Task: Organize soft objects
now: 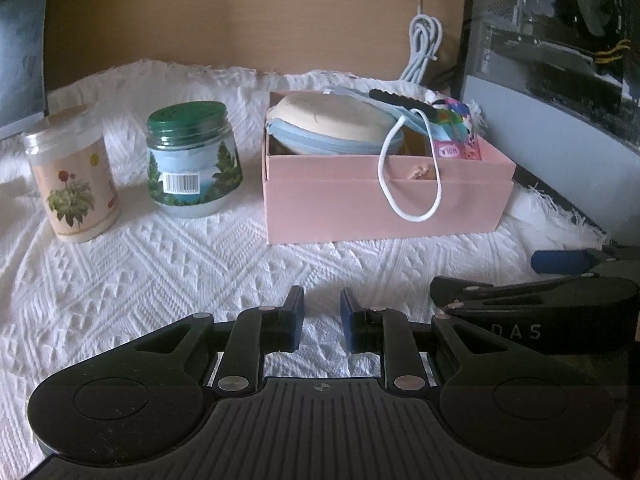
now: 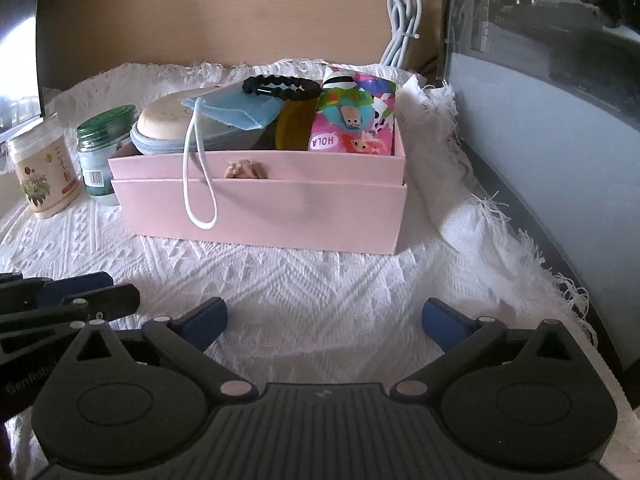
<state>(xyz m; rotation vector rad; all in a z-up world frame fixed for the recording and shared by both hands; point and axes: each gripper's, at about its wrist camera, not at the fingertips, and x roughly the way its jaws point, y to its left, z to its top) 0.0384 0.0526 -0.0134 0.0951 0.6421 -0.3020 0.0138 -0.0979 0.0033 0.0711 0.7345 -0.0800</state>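
Observation:
A pink box [image 2: 260,216] stands on the white cloth ahead of both grippers. It holds a cream round zip case [image 2: 168,116], a blue face mask [image 2: 236,110] whose white ear loop [image 2: 196,184] hangs over the front wall, a black hair tie [image 2: 280,88] and a colourful packet [image 2: 360,120]. My right gripper [image 2: 324,316] is wide open and low over the cloth, with nothing between its pads. Beside it on the left, my left gripper [image 1: 322,312] shows a narrow gap between its blue pads and holds nothing. From there the box [image 1: 384,208] lies ahead to the right.
Left of the box stand a green-lidded jar [image 1: 192,168] and a floral tub [image 1: 72,184]. A computer case [image 2: 540,120] walls the right side, and a coiled white cable [image 2: 404,24] hangs at the back. The cloth [image 2: 320,272] has a fringed edge on the right.

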